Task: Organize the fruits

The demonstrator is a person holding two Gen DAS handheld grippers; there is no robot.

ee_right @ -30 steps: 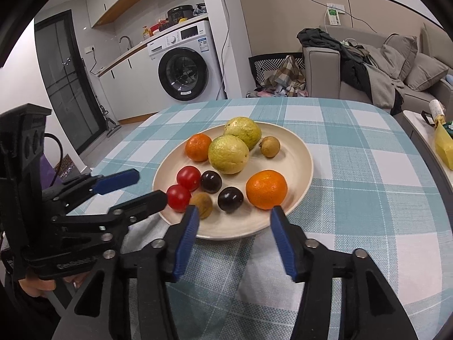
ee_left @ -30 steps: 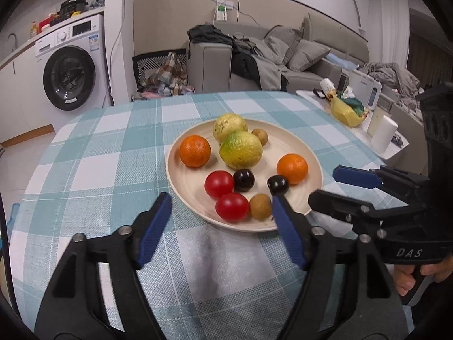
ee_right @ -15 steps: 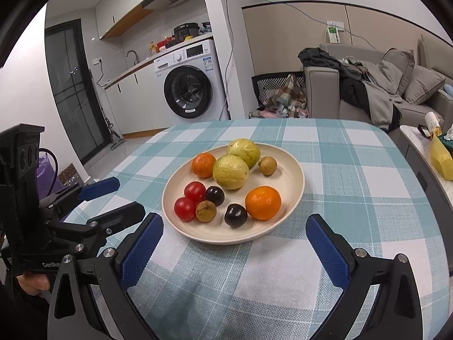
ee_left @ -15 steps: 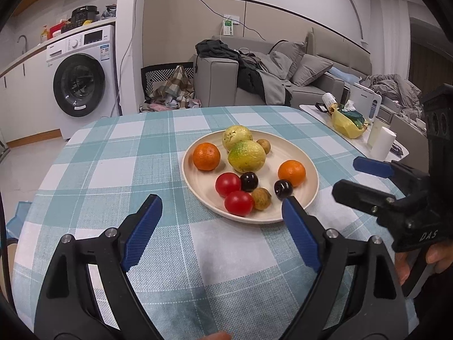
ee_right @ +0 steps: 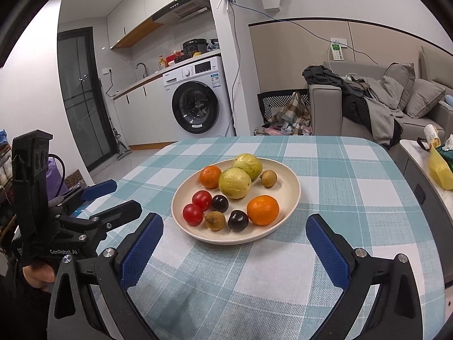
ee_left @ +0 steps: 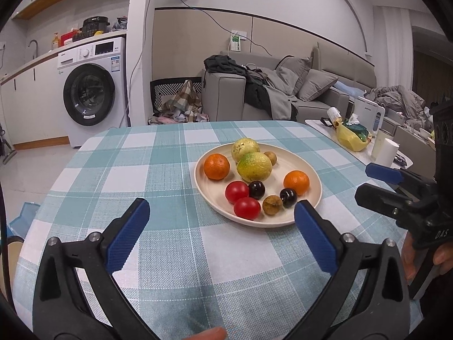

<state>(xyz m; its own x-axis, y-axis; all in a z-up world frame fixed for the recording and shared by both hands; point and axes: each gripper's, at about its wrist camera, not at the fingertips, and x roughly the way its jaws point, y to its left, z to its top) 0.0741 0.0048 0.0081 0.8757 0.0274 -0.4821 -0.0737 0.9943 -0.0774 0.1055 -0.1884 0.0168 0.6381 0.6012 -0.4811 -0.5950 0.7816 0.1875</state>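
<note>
A cream plate [ee_left: 283,164] [ee_right: 283,187] on the checked tablecloth carries two oranges [ee_left: 216,166], two yellow-green guavas [ee_left: 254,166], two red tomatoes [ee_left: 236,191], two dark plums [ee_left: 256,189] and two small brown longans [ee_left: 272,204]. My left gripper [ee_left: 221,204] hovers short of the plate's near left rim, its jaws opening with nothing between them. My right gripper [ee_right: 234,218] hangs wide open before the plate's near edge, also empty. Each gripper shows at the side of the other's view.
The tablecloth [ee_left: 158,175] ends in a rounded far edge. Beyond it are a washing machine [ee_left: 90,96] and a sofa [ee_left: 283,96] with clothes. A side table with a yellow bag [ee_left: 349,138] and a white cup [ee_left: 386,150] stands to the right.
Both grippers have opened much wider and drawn back from the plate, rising slightly. The fruits have not moved.
</note>
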